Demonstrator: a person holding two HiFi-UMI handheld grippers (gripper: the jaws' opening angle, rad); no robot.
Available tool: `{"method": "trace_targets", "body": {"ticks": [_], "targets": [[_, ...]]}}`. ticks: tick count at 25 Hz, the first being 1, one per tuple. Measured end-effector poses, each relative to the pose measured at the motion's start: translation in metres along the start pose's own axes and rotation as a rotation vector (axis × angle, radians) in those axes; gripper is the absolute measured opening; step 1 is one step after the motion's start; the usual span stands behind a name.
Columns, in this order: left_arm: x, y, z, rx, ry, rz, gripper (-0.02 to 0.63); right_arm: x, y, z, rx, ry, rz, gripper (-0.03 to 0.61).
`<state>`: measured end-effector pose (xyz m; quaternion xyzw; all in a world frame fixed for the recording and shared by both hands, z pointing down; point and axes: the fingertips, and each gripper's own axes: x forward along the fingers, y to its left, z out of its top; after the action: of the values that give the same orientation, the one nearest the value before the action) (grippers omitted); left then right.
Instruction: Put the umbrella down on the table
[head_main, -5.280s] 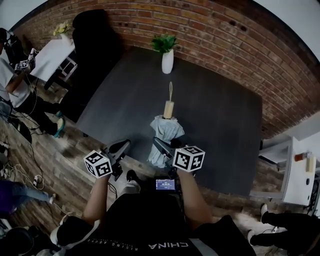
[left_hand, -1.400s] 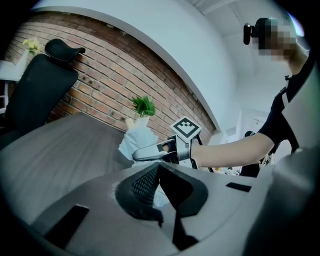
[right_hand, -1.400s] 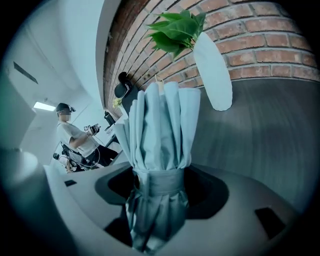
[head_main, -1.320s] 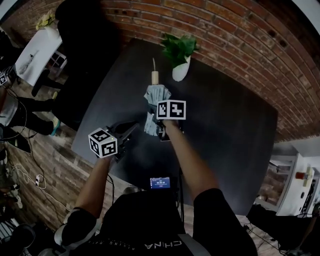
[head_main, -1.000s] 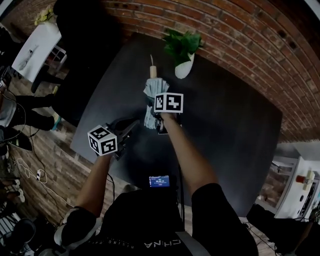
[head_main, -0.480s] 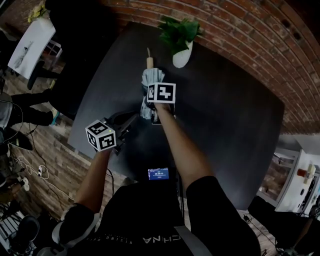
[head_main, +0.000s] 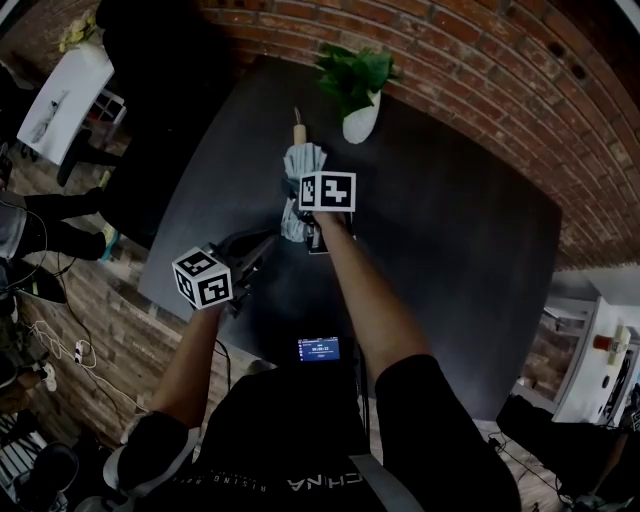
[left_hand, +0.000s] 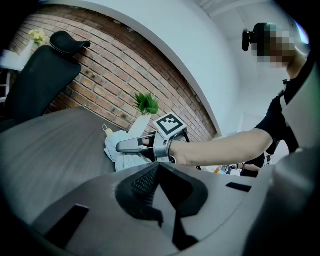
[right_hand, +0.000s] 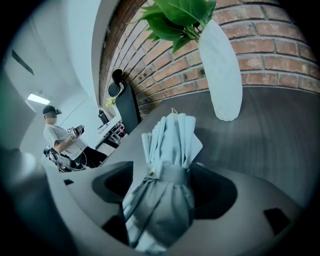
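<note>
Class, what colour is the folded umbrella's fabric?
The umbrella is pale grey-blue; it shows best in the right gripper view.

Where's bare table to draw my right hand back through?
Widest bare stretch: table right of the umbrella, nearer than the vase, out to the right edge. A narrower strip runs left of the umbrella. Crowded: the right gripper, jaws opening around the umbrella, with the left gripper close beside.

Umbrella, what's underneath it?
The dark table lies under the umbrella. Its near end is hidden behind the right gripper, whose jaws are opening around it, so what's beneath there cannot be seen.
</note>
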<state>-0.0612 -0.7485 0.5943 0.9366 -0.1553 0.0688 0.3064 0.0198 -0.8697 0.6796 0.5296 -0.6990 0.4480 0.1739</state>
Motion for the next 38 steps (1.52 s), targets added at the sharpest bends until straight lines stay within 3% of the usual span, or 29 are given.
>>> {"method": "trace_targets", "body": {"ticks": [15,21,22,23,25,30,32,38], "targets": [[-0.036,-0.032,-0.008,0.012,-0.034,-0.036,0.002,-0.064,0.019,-0.027,-0.038,-0.061,-0.032,0.331],[-0.055,-0.046,-0.013,0.010,-0.052,-0.060,0.002,-0.101,0.037,-0.041,-0.058,-0.135,-0.005,0.327],[-0.059,-0.049,-0.015,0.013,-0.051,-0.066,0.002,-0.109,0.039,-0.042,-0.073,-0.157,-0.014,0.316],[-0.062,-0.052,-0.017,0.018,-0.047,-0.072,0.002,-0.118,0.042,-0.044,-0.095,-0.182,-0.031,0.245],[-0.070,-0.056,-0.022,0.031,-0.038,-0.083,0.002,-0.134,0.049,-0.047,-0.146,-0.228,-0.058,0.220],[-0.094,-0.064,-0.034,0.046,-0.025,-0.099,0.002,-0.177,0.074,-0.056,-0.220,-0.343,-0.102,0.039],[-0.104,-0.068,-0.041,0.053,-0.015,-0.113,0.002,-0.192,0.089,-0.063,-0.227,-0.386,-0.091,0.009],[-0.129,-0.094,-0.053,0.093,0.003,-0.186,0.002,-0.226,0.131,-0.104,-0.260,-0.463,-0.053,0.008]]}}
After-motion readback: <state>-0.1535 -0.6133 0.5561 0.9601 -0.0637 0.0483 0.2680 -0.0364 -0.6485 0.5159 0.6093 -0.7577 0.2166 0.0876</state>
